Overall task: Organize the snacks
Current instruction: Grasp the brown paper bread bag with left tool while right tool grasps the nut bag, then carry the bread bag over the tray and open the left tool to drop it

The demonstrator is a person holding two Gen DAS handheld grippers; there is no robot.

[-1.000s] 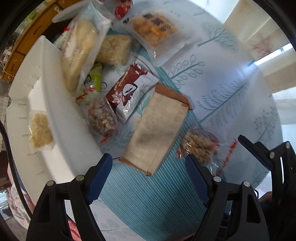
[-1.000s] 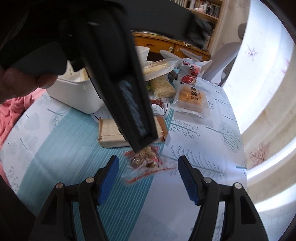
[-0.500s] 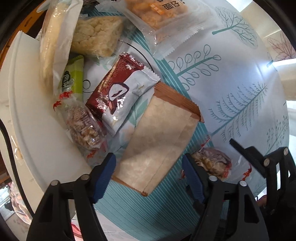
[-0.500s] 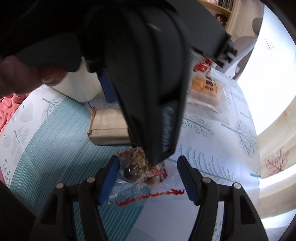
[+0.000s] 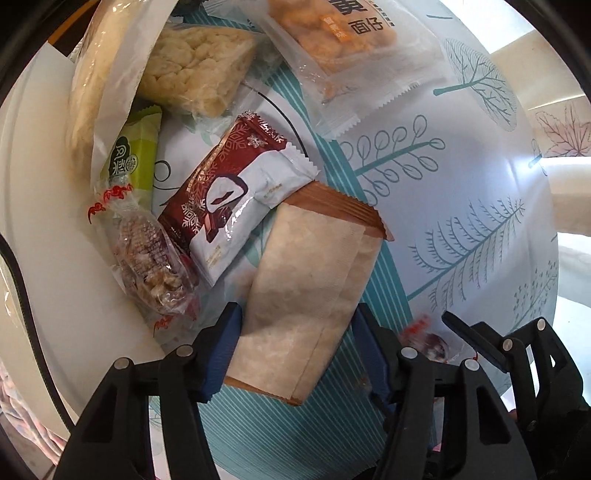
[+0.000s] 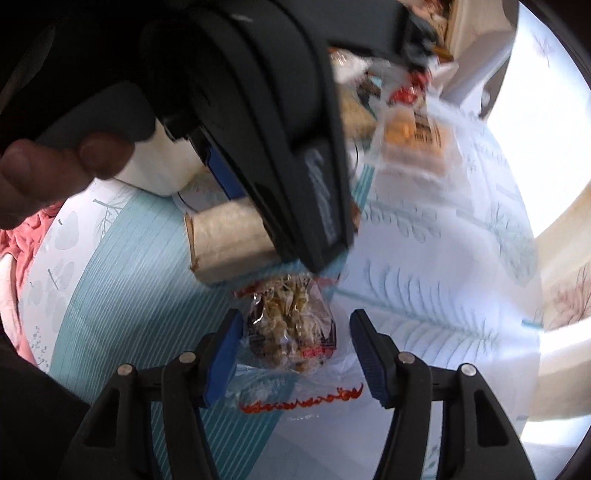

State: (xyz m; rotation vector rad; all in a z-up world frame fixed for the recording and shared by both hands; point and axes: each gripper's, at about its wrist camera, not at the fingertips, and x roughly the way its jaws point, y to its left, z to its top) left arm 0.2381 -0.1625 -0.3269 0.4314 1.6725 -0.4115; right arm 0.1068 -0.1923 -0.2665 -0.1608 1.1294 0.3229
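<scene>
From the left wrist camera, a white container [image 5: 40,206] fills the left edge, its top and bottom cut off by the round lens border. Beside it lies a clear-wrapped nut bar with red edging [image 5: 147,254], then a green packet [image 5: 138,155] half hidden under a long pale bread bag [image 5: 99,70] whose top runs out of frame. Right of these sit a pale rice cake [image 5: 195,66], a maroon and white wrapper [image 5: 229,195], and an orange biscuit pack [image 5: 343,33] cut off at the top. The left gripper [image 5: 299,354] points straight down, its blue jaws closing around the near end of a tan paper-wrapped packet [image 5: 314,288] on the leaf-print tablecloth [image 5: 461,177]; the left pad looks to be at the packet's edge, while contact on the right side is hard to judge. In the right wrist camera, the dark body of the left gripper, with fingertips of the person's left hand [image 6: 48,177] on it, blocks the upper left and hides most of the table; the background snacks are blurred. The right gripper [image 6: 295,350] tilts steeply downward, jaws closing with a clear bag of nut clusters [image 6: 291,325] between them, gaps showing on both sides.
</scene>
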